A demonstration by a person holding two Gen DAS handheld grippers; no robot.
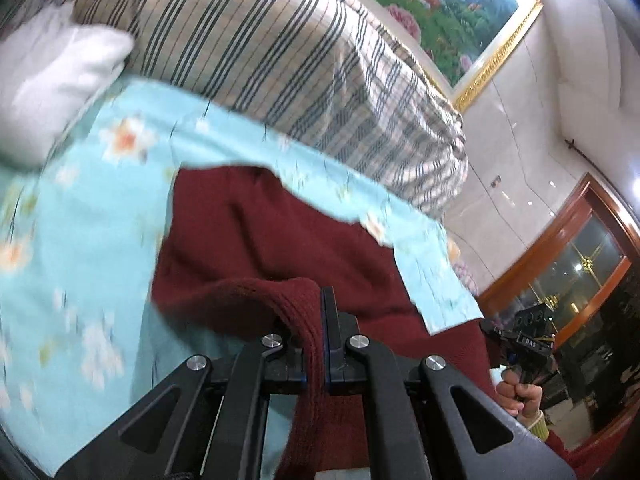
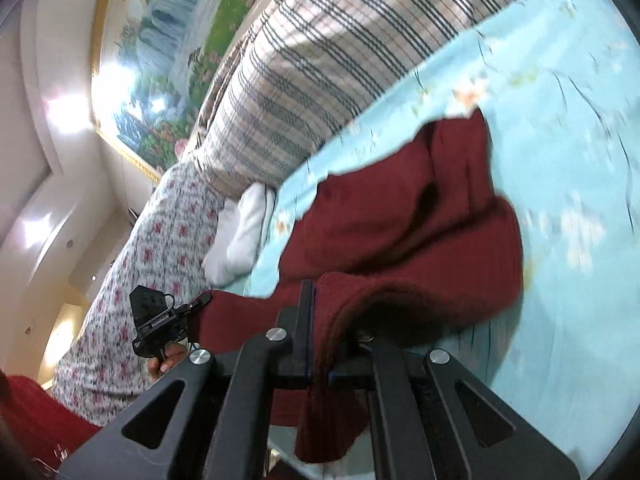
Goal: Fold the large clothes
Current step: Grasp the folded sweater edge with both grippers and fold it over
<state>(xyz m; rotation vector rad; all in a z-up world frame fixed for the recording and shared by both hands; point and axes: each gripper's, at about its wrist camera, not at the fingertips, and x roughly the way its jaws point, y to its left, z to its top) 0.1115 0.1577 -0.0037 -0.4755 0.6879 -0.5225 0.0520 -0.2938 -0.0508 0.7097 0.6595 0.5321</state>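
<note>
A dark red knit sweater (image 1: 272, 240) lies on a light blue flowered bedsheet (image 1: 80, 240). My left gripper (image 1: 318, 320) is shut on a ribbed edge of the sweater and lifts it off the sheet. In the right wrist view the sweater (image 2: 400, 216) lies bunched on the sheet (image 2: 560, 160), and my right gripper (image 2: 320, 312) is shut on another ribbed edge of it. The other gripper shows in each view, the right one (image 1: 520, 340) at the sweater's right end and the left one (image 2: 160, 320) at its left end.
A striped plaid quilt (image 1: 300, 60) is piled at the back of the bed. A white pillow (image 1: 52, 80) lies at its left. A flowered cover (image 2: 140, 280) hangs off the bed's side. A framed painting (image 1: 460, 0) hangs on the wall.
</note>
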